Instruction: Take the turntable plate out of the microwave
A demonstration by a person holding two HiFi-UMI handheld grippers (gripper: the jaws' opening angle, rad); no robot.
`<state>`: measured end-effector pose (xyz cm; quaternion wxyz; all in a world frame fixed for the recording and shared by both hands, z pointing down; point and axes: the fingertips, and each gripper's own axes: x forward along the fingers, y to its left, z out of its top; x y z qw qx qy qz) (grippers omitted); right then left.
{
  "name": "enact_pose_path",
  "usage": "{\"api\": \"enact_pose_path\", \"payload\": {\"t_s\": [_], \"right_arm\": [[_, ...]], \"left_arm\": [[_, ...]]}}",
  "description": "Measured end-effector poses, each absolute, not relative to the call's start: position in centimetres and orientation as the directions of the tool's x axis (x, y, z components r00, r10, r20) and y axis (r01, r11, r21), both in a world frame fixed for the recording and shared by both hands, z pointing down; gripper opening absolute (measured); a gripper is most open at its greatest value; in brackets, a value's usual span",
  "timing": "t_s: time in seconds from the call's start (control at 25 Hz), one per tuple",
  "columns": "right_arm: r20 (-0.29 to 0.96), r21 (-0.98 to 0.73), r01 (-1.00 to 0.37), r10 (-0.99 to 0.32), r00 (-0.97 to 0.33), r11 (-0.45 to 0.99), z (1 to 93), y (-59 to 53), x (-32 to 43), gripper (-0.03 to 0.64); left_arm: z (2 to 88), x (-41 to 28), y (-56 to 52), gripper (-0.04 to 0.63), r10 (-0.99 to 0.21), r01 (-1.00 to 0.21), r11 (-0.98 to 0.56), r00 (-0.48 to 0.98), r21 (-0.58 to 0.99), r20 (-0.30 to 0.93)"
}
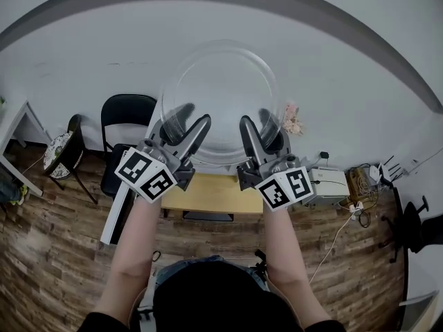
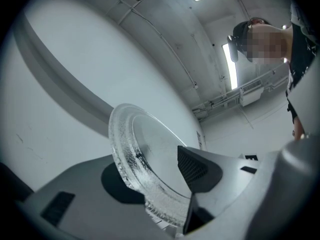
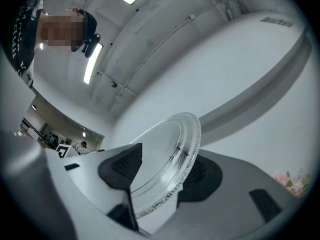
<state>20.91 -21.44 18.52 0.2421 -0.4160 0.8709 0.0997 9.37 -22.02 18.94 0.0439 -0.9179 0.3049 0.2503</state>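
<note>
Each tool view shows pads (image 2: 192, 166) pinching the turntable plate's (image 1: 220, 92) rim. Head view shows left tool (image 1: 192, 120) and right tool (image 1: 257, 122) holding it aloft, upper edge free before a white wall (image 1: 346, 75).

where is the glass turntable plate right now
In the head view the turntable plate is held at top centre against the white wall, its lower edge gripped by the left tool and the right tool.
</note>
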Motion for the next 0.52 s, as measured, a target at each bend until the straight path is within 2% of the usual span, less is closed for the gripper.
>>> {"api": "enact_pose_path", "payload": {"t_s": [0.52], "right_arm": [[-0.515,0.001,-0.782,-0.67,-0.535,0.623,17.8,-21.38,20.86,0.222]], "left_arm": [[18.39,9.36,-22.19,0.19,-0.531,-0.575,-0.815,0.688,0.074,-0.495]]}}
